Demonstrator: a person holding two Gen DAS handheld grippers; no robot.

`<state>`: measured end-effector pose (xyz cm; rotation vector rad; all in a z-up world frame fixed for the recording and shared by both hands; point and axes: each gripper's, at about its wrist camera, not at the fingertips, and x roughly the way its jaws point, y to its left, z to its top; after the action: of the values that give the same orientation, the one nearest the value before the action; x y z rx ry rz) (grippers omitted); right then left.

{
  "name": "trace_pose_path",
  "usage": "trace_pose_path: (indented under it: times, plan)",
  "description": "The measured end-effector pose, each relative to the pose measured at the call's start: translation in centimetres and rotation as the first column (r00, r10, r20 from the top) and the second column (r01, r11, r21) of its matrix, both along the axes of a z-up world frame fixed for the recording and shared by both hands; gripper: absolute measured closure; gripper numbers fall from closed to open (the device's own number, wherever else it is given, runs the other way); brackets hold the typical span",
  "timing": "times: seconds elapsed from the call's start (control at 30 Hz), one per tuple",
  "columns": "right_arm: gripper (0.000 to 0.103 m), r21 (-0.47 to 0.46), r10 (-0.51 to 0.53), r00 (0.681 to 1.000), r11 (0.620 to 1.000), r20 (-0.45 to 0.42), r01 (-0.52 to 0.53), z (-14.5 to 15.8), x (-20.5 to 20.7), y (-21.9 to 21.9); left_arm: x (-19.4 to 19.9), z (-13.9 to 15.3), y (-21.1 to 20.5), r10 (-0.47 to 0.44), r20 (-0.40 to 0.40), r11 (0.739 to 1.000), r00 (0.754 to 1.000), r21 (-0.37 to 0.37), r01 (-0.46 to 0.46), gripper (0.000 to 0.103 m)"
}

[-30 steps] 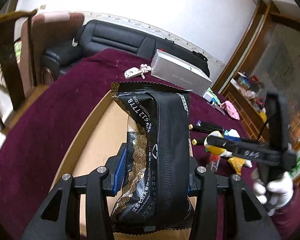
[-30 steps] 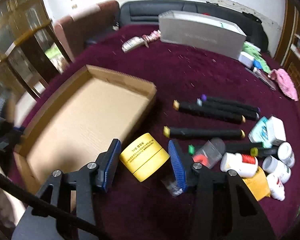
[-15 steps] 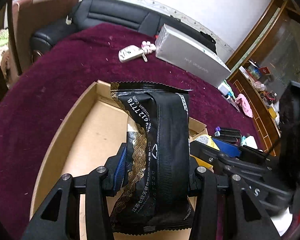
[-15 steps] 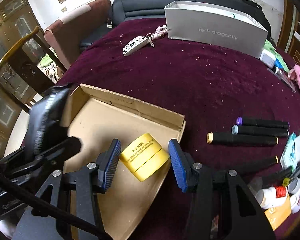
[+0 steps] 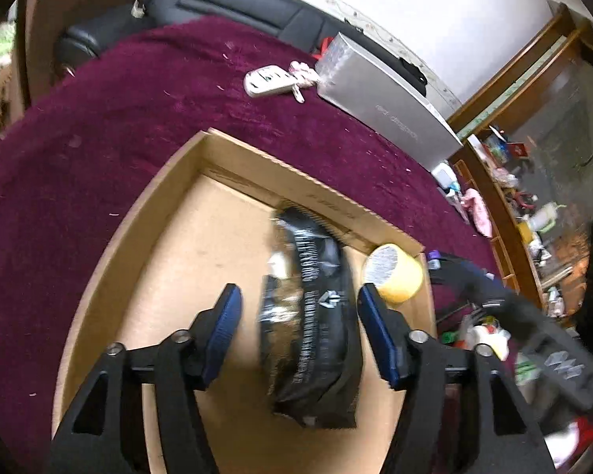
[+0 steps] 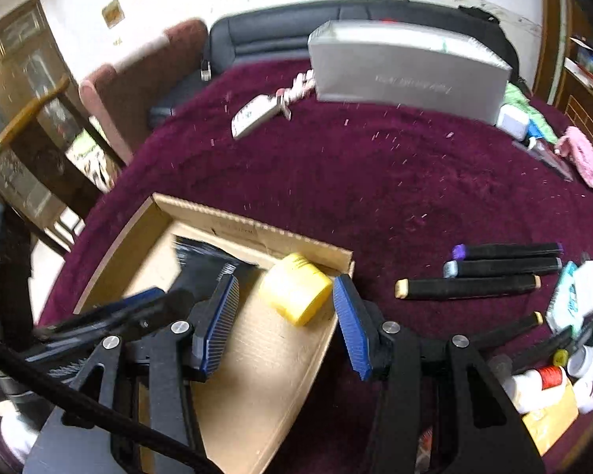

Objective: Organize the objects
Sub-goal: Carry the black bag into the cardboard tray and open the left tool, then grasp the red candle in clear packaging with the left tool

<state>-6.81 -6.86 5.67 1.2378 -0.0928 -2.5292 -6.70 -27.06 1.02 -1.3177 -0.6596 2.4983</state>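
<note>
A shallow cardboard tray (image 5: pixel 170 181) lies on the maroon tablecloth. A black snack packet (image 5: pixel 312 316) lies in the tray between the jaws of my left gripper (image 5: pixel 298 333), which is open and not touching it. A yellow tape roll (image 5: pixel 393 278) rests in the tray's far right corner. In the right wrist view the tray (image 6: pixel 257 233) holds the tape roll (image 6: pixel 296 288) between the jaws of my right gripper (image 6: pixel 286 316), which is open and clear of it. The packet (image 6: pixel 201 264) shows partly behind the left finger.
Several black markers (image 6: pixel 494 272) lie right of the tray, with pill bottles (image 6: pixel 541 383) and a white pack (image 6: pixel 581 292) beyond. A silver box (image 6: pixel 407 67), a key fob (image 6: pixel 257 112) and a pink cloth (image 6: pixel 585 158) sit at the back. Chairs and a sofa ring the table.
My left gripper opened and let the black packet go into the tray. My right gripper opened and released the yellow tape roll in the tray's far corner.
</note>
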Motion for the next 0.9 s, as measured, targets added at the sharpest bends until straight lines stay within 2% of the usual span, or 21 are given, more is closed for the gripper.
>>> trace_pose_path:
  times: [0.13, 0.3, 0.4, 0.53, 0.6, 0.63, 0.67, 0.77, 0.9]
  plan:
    - [0.046, -0.054, -0.010, 0.999, 0.999, -0.033, 0.008, 1.1, 2.7, 1.8, 1.3, -0.6, -1.5, 0.093, 0.012, 0.990, 0.996, 0.105, -0.094, 0.045]
    - [0.046, -0.115, -0.034, 0.999, 0.993, 0.010, 0.034, 0.5, 5.7, 4.0, 3.6, -0.5, -0.8, 0.147, 0.003, 0.986, 0.989, 0.072, -0.147, 0.045]
    - [0.046, -0.132, -0.046, 0.999, 0.990, 0.004, 0.046, 0.3, 7.6, 5.3, 4.6, -0.5, -0.8, 0.172, 0.000, 0.981, 0.985, 0.089, -0.171, 0.042]
    - [0.046, -0.135, -0.077, 0.997, 0.988, -0.017, 0.074, 0.3, 9.3, 7.7, 5.3, -0.2, -2.0, 0.188, 0.032, 0.967, 0.982, 0.166, -0.191, 0.042]
    - [0.046, -0.132, -0.121, 0.992, 0.985, -0.039, 0.115, 0.4, 10.2, 10.1, 6.3, 1.2, -1.6, 0.189, -0.003, 0.971, 0.982, 0.151, -0.186, 0.041]
    - [0.046, -0.139, -0.145, 0.988, 0.981, -0.045, 0.138, 0.4, 10.5, 11.4, 6.8, 2.1, -0.9, 0.175, -0.026, 0.977, 0.984, 0.126, -0.170, 0.035]
    - [0.043, -0.150, -0.168, 0.985, 0.976, -0.049, 0.159, 0.4, 10.8, 12.6, 7.3, 3.2, 0.3, 0.148, -0.050, 0.984, 0.988, 0.103, -0.142, 0.032]
    - [0.040, -0.181, -0.252, 0.966, 0.954, -0.051, 0.239, -0.2, 11.2, 16.9, 8.4, 5.4, 5.1, 0.015, -0.089, 0.998, 0.996, 0.059, -0.009, 0.031]
    - [0.040, -0.171, -0.331, 0.942, 0.933, -0.057, 0.317, -1.6, 11.3, 20.6, 8.7, 6.0, 12.6, -0.149, -0.078, 0.988, 0.986, -0.050, 0.146, 0.032]
